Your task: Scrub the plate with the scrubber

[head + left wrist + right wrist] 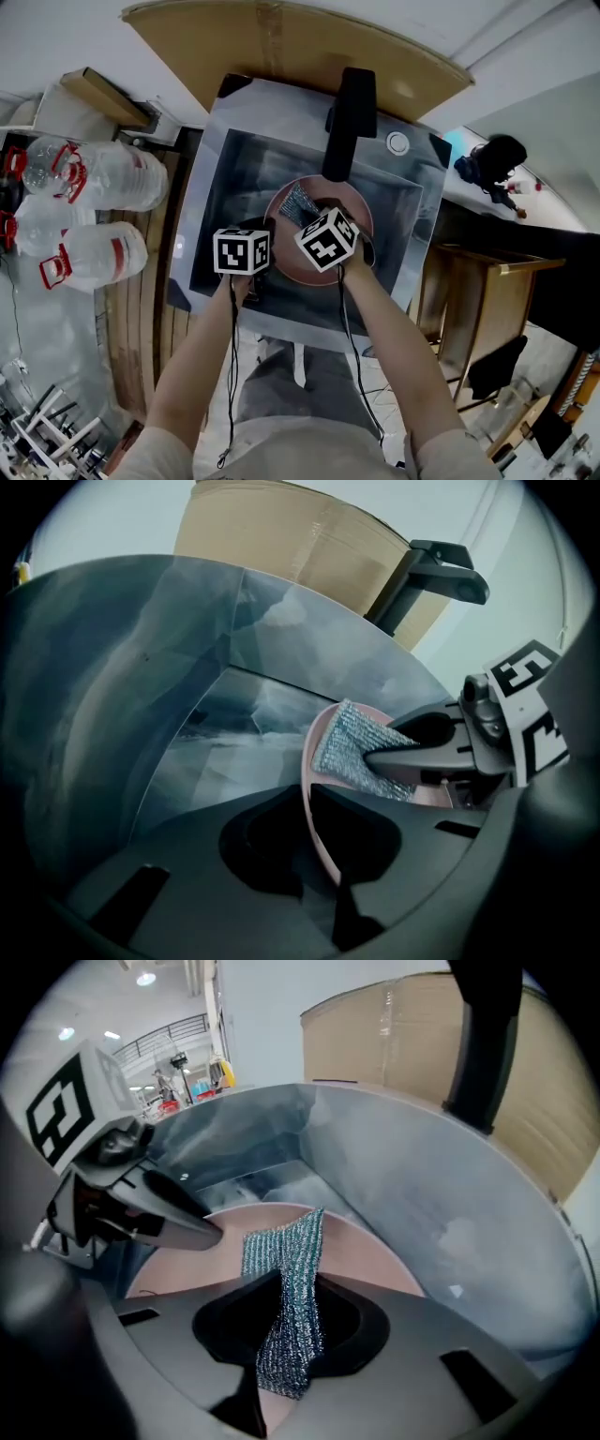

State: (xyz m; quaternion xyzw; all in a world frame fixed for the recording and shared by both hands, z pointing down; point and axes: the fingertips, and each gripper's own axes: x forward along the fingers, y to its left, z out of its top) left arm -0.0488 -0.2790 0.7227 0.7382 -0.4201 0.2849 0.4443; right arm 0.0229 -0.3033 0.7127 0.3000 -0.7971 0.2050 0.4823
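A pink plate (361, 214) lies in the steel sink (225, 187). In the left gripper view the plate (313, 789) stands edge-on between my jaws, and my left gripper (336, 874) is shut on its rim. My right gripper (281, 1335) is shut on a silvery mesh scrubber (286, 1307), whose free end lies on the plate's face (366, 1255). From the head view the left gripper (255, 227) is at the plate's left rim and the right gripper (314, 214) is over its middle, with the scrubber (298, 203) just beyond it.
A black faucet (349, 117) reaches over the sink's far side above the plate. Cardboard (281, 47) leans behind the sink. Several large water bottles (84, 216) stand at the left, and a wooden frame (487, 291) stands at the right.
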